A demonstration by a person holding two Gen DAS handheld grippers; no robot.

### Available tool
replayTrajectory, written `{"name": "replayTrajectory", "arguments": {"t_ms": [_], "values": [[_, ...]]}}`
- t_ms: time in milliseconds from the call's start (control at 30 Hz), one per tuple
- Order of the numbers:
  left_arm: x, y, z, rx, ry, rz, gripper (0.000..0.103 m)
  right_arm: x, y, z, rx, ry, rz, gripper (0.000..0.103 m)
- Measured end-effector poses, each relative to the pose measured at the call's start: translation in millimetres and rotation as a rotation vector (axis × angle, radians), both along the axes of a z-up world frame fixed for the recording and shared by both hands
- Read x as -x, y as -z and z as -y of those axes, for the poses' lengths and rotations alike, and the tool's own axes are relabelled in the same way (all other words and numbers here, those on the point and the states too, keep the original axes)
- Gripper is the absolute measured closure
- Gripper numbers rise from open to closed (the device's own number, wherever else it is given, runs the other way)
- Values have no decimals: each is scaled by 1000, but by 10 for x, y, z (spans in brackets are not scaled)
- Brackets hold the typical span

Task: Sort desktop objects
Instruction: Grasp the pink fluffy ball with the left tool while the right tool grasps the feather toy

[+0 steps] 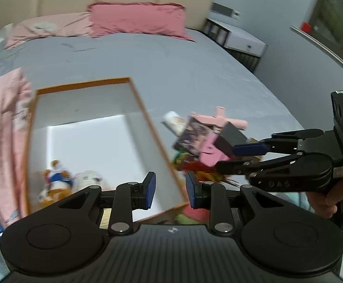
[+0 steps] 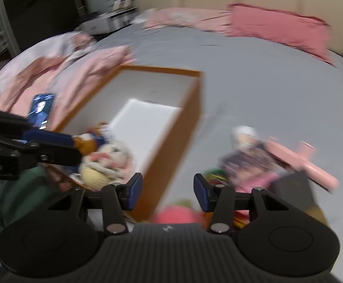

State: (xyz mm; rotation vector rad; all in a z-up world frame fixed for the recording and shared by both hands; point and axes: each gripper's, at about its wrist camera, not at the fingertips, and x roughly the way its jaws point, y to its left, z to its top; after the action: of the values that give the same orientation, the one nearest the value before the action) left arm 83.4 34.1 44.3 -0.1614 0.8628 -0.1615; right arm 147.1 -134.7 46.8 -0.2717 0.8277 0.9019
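Note:
An orange-rimmed box (image 1: pixel 138 108) with a white inside lies on the grey bed, and plush toys (image 1: pixel 56 181) sit in its near corner. My left gripper (image 1: pixel 170 189) hovers over the box's near right corner, open, with nothing between its pads. In the right wrist view its tips (image 2: pixel 76 147) hang beside the plush toys (image 2: pixel 110 160). To the right of the box (image 2: pixel 190 99) lies a pile: a pink plastic piece (image 1: pixel 221 120), a picture booklet (image 1: pixel 190 136), a black box (image 1: pixel 232 136) and a pink wallet (image 1: pixel 210 153). My right gripper (image 2: pixel 168 194) is open and empty above the near edge of the pile (image 2: pixel 249 160).
A pink blanket (image 2: pixel 81 70) lies left of the box with a lit phone (image 2: pixel 41 110) on it. Pink pillows (image 1: pixel 136 18) rest against the beige headboard. A bedside table (image 1: pixel 242 40) stands at the far right. A hand (image 1: pixel 322 195) holds the right gripper's handle.

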Motion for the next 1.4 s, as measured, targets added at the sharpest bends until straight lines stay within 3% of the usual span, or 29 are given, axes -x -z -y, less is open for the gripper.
{"name": "replayTrajectory", "arguments": {"t_ms": [200, 367, 600, 700, 800, 967, 1133, 1400], "values": [[-157, 136, 426, -34, 120, -42, 72, -92, 194, 484, 59, 171, -55, 53], [-293, 333, 679, -102, 171, -102, 72, -155, 380, 588, 89, 214, -74, 61], [-419, 626, 1004, -237, 270, -179, 66, -289, 514, 559, 96, 196, -92, 61], [-454, 740, 1150, -324, 315, -181, 51, -336, 576, 543, 88, 183, -113, 61], [-513, 863, 1259, -389, 353, -192, 50, -389, 591, 502, 69, 158, -123, 61], [-567, 1031, 1298, -403, 382, -198, 50, -490, 614, 359, 54, 103, -118, 61], [-578, 1182, 1352, -438, 393, -199, 50, -607, 744, 194, 37, 61, -183, 61], [-551, 1404, 1454, -550, 402, -171, 48, -722, 1047, -85, 108, 40, -261, 65]]}}
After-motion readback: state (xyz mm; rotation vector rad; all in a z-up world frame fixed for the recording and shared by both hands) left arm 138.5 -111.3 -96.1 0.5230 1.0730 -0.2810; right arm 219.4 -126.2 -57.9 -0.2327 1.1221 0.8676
